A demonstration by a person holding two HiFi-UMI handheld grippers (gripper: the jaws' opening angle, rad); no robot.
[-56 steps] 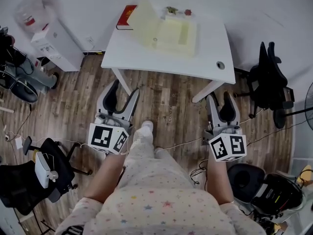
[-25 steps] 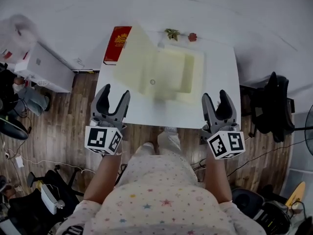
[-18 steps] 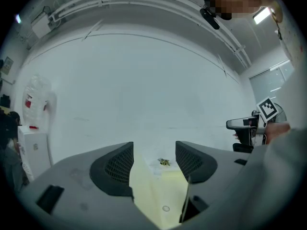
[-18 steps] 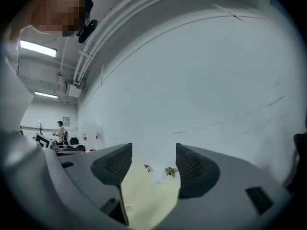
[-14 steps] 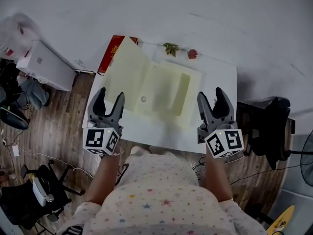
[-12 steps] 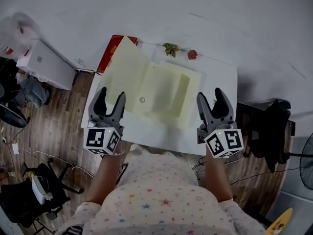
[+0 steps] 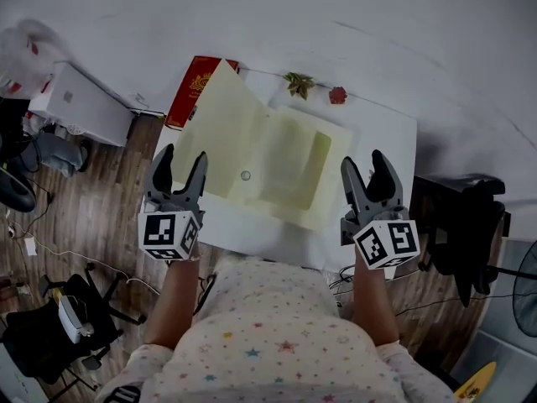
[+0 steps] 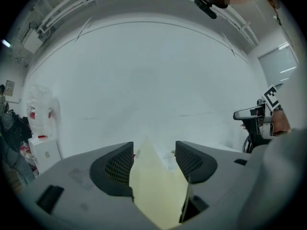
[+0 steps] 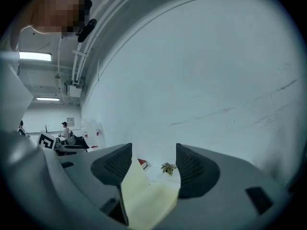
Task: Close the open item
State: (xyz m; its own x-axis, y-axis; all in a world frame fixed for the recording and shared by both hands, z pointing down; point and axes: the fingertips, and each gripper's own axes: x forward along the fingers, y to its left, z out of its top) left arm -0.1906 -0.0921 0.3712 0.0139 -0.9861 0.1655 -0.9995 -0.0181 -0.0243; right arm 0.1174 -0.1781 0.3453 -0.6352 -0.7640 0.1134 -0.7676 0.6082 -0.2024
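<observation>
Nearest, left gripper (image 7: 182, 157) and right gripper (image 7: 363, 163) both gaping wide and empty at the near edge of the white table (image 7: 379, 131), flanking the open pale-yellow folder (image 7: 285, 159) lying mid-table with flap raised on its left, then, along the far edge, red book (image 7: 195, 91), leafy sprig (image 7: 298, 82) and red flower (image 7: 338, 96).

Pale star-print top (image 7: 268, 342), perhaps short-sleeved; grey left tool (image 7: 183, 154) and right tool (image 7: 362, 160) bear black-and-white square markers.

Pale yellow folder (image 7: 268, 162), seemingly open, flat.
</observation>
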